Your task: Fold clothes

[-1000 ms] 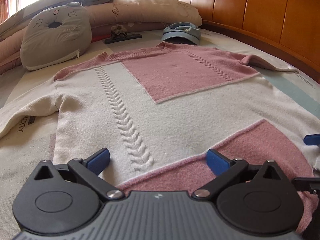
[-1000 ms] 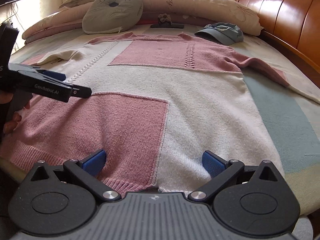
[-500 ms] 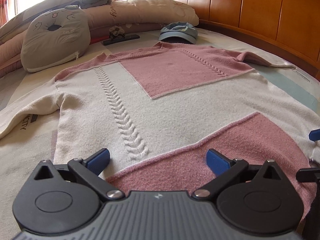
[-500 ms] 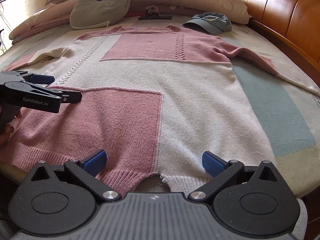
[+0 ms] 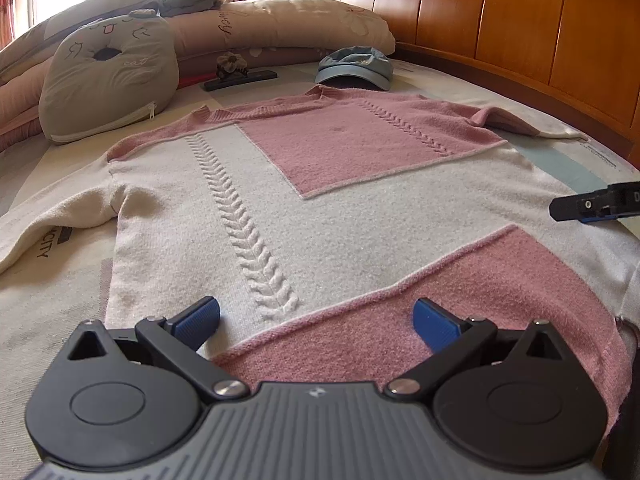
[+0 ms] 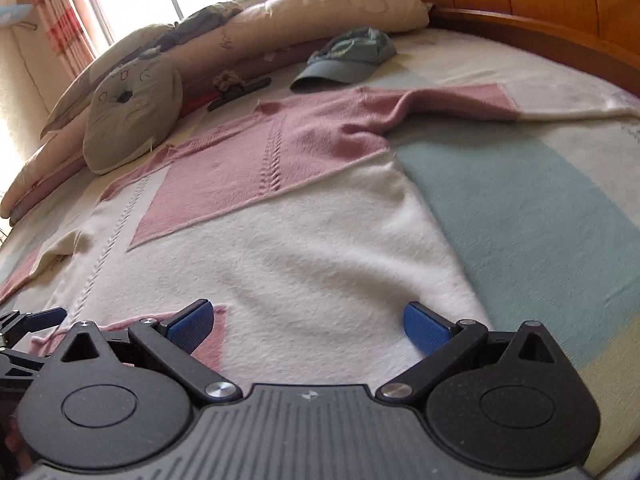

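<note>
Sweater (image 5: 360, 216) lies spread flat, front up, on the bed (image 6: 540, 200), sleeves out. Soft, limp knit, likely light; will sag and drag. Best pinched at hem corners or shoulders. Left tool (image 5: 316, 318) and right tool (image 6: 306, 322) both released, over the hem.

The knitted sweater (image 5: 320, 216) is patched in dusty pink and cream blocks, with a raised cream braid running down its cream panel and a matching pink braid on the upper pink block; the rounded cushion (image 5: 108, 80) is grey-beige with a stitched cat face and a dark nose; the soft cap (image 5: 354, 68) is faded blue; the bed sheet (image 6: 540, 208) shows pale blue, cream and yellow bands; the wooden headboard (image 5: 520, 32) is glossy orange-brown; both grippers' fingers (image 5: 198, 316) carry ribbed blue pads on black bodies.
</note>
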{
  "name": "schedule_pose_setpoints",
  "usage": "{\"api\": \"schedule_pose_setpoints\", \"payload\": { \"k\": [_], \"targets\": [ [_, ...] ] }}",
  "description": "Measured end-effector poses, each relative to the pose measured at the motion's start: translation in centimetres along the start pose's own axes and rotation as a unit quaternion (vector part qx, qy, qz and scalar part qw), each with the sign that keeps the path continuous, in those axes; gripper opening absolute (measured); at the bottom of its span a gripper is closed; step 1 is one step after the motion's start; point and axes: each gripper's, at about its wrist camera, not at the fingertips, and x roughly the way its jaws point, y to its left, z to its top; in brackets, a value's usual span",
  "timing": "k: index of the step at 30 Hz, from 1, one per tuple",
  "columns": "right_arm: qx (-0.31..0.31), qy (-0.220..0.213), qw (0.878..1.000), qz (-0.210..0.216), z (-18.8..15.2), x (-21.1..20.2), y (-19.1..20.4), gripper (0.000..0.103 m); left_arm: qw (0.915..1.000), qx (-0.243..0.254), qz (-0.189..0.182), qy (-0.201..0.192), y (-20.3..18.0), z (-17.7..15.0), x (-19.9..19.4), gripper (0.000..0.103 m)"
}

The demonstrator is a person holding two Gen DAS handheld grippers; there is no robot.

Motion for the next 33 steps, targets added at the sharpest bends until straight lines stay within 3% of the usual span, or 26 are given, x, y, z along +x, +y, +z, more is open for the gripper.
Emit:
{"api": "schedule_pose_setpoints", "payload": {
  "k": [3,6,9,16,18,22,26,28,33],
  "targets": [
    [-0.008,0.005,0.999,-0.045,0.8,-0.1,-0.6,0.103,1.0000,-0.001,0.000,0.000,0.0,0.0,0.0,0.102],
    [-0.009,0.022,0.999,-0.028,0.8,-1.3,0.9,0.103,1.0000,0.000,0.001,0.000,0.0,0.0,0.0,0.102],
    [-0.052,0.033,0.998,0.012,-0.5,-2.4,2.9,0.103,1.0000,0.001,0.001,0.001,-0.1,0.0,-0.1,0.102],
    [-0.138,0.037,0.990,-0.018,-5.2,-3.7,4.3,0.103,0.9998,-0.011,-0.014,-0.007,0.6,1.0,-0.6,0.102],
    [-0.134,0.026,0.990,-0.027,-5.5,-3.6,4.5,0.103,0.9997,-0.017,-0.017,-0.010,0.8,1.9,-0.5,0.102],
    [-0.097,-0.003,0.995,-0.014,-4.9,-3.2,4.2,0.103,0.9995,-0.010,-0.029,-0.012,0.8,3.2,0.4,0.102],
    [0.003,-0.002,0.999,0.043,-2.3,-3.5,1.4,0.103,0.9984,-0.011,-0.054,0.008,0.7,2.2,1.9,0.102],
    [0.051,-0.003,0.997,0.058,-0.5,-3.6,-0.5,0.103,0.9991,0.013,-0.040,0.003,0.1,1.8,1.9,0.102],
    [0.109,-0.054,0.992,0.032,6.0,-2.3,-6.8,0.103,0.9985,-0.006,-0.055,0.002,0.1,2.1,1.2,0.102]
  ]
}}
